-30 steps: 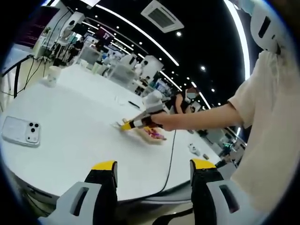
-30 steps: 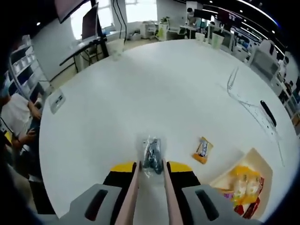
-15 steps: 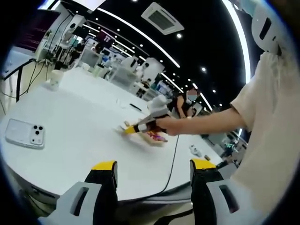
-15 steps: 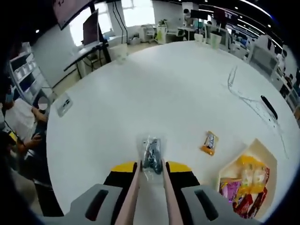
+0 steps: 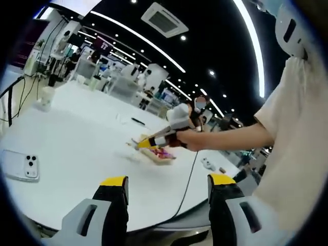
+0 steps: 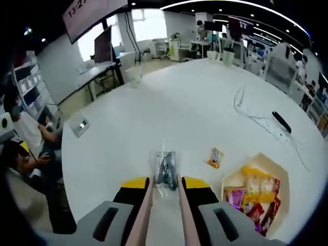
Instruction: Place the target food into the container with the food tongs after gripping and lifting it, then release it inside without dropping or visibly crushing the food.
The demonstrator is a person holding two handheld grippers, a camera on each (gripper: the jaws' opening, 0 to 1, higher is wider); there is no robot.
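Note:
In the right gripper view my right gripper [image 6: 165, 183] is shut on the pale food tongs [image 6: 145, 205]. The tong tips pinch a clear packet of dark snack [image 6: 165, 169], held well above the white table [image 6: 169, 113]. The cream container tray [image 6: 262, 159] lies lower right with several bright packets in it. An orange packet [image 6: 214, 157] lies on the table just left of the tray. In the left gripper view my left gripper [image 5: 166, 187] stands open and empty at the table's near edge. Far ahead, a person's hand holds the right gripper [image 5: 154, 141] above the tray [image 5: 159, 155].
A phone [image 5: 19, 165] lies at the left near the table edge, and a black cable [image 5: 185, 179] runs off the front. A cup [image 5: 45, 97] stands far left. In the right gripper view a black pen-like object [image 6: 281, 121] and a thin cable [image 6: 245, 108] lie beyond the tray, with a person seated [image 6: 25, 138] at the left.
The right gripper has risen with the tongs and packet, so the table looks farther below. The tray now sits closer beneath and to the right. The left gripper stays open.

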